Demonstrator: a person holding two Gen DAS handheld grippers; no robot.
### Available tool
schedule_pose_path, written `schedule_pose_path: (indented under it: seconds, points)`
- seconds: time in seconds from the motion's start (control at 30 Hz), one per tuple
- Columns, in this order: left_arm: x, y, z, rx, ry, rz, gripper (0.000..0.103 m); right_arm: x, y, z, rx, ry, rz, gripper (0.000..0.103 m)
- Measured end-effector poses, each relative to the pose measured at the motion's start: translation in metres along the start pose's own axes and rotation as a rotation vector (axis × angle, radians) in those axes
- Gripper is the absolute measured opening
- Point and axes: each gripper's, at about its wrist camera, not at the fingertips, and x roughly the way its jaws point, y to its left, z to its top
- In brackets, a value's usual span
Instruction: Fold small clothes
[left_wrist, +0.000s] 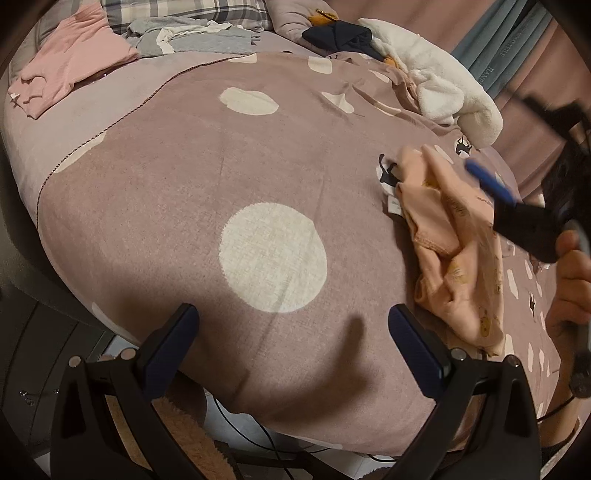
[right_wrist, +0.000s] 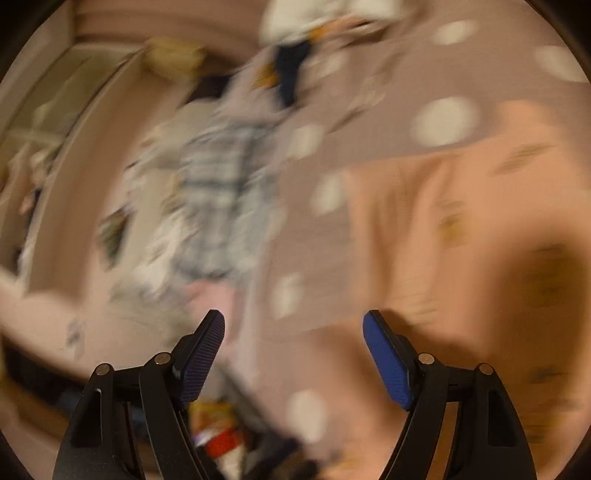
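Observation:
A small peach garment (left_wrist: 458, 243) with little printed figures lies crumpled on the mauve dotted blanket (left_wrist: 192, 177) at the right. My left gripper (left_wrist: 293, 325) is open and empty, low over the blanket's near edge, left of the garment. My right gripper (right_wrist: 293, 325) is open and empty; its view is heavily motion-blurred, with the peach garment (right_wrist: 461, 240) to its right. In the left wrist view the right gripper's blue finger (left_wrist: 487, 182) hovers over the garment, held by a hand (left_wrist: 569, 284).
A pink garment (left_wrist: 70, 59) and grey and white clothes (left_wrist: 192, 35) lie at the far side of the bed. A white fleece (left_wrist: 443, 77) and dark clothing (left_wrist: 343, 37) lie at the back right. The bed edge and floor cables are below the left gripper.

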Motion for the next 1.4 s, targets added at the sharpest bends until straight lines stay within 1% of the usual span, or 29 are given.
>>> schedule_pose_path:
  seconds: [0.03,0.07,0.1,0.13,0.2,0.3,0.37,0.47,0.63,0.97,1.1,1.27,1.4]
  points:
    - [-0.001,0.000,0.000,0.001,-0.001,-0.002,0.102,0.003,0.007,-0.002,-0.023,0.025,0.039,0.078]
    - [-0.001,0.001,-0.001,0.002,0.000,-0.002,0.102,0.007,0.015,-0.006,-0.056,0.041,0.059,0.078]
    - [-0.002,0.001,-0.003,0.003,0.001,-0.001,0.102,0.007,0.022,-0.010,-0.087,0.039,0.048,0.078]
    - [-0.003,0.002,-0.004,0.002,0.003,0.000,0.102,0.004,0.027,-0.014,-0.116,0.023,0.001,0.078]
    - [-0.005,0.003,-0.006,-0.005,0.005,0.000,0.102,-0.008,0.029,-0.021,-0.132,-0.017,-0.086,0.079]
    - [-0.009,0.005,-0.007,-0.028,0.010,-0.019,0.102,-0.030,0.017,-0.026,-0.098,-0.051,-0.133,0.079]
    - [-0.011,0.001,-0.008,-0.025,0.013,-0.031,0.102,-0.052,0.004,-0.030,-0.066,-0.087,-0.152,0.087]
    - [-0.019,-0.011,-0.011,0.002,-0.009,-0.049,0.102,-0.077,-0.012,-0.037,-0.021,-0.151,-0.200,0.092]
    - [-0.033,-0.037,-0.014,0.072,-0.058,-0.088,0.102,-0.104,-0.032,-0.050,0.049,-0.173,-0.183,0.100]
    - [-0.049,-0.072,-0.022,0.166,-0.132,-0.121,0.103,-0.140,-0.040,-0.065,0.056,-0.234,-0.191,0.102]
    - [-0.047,-0.085,-0.023,0.191,-0.134,-0.136,0.103,-0.148,-0.040,-0.072,0.024,-0.236,-0.265,0.102]
    - [-0.035,-0.104,-0.027,0.234,-0.110,-0.161,0.103,-0.161,-0.051,-0.082,-0.016,-0.229,-0.356,0.102]
    - [-0.026,-0.114,-0.030,0.264,-0.088,-0.175,0.103,-0.167,-0.063,-0.084,-0.017,-0.223,-0.433,0.102]
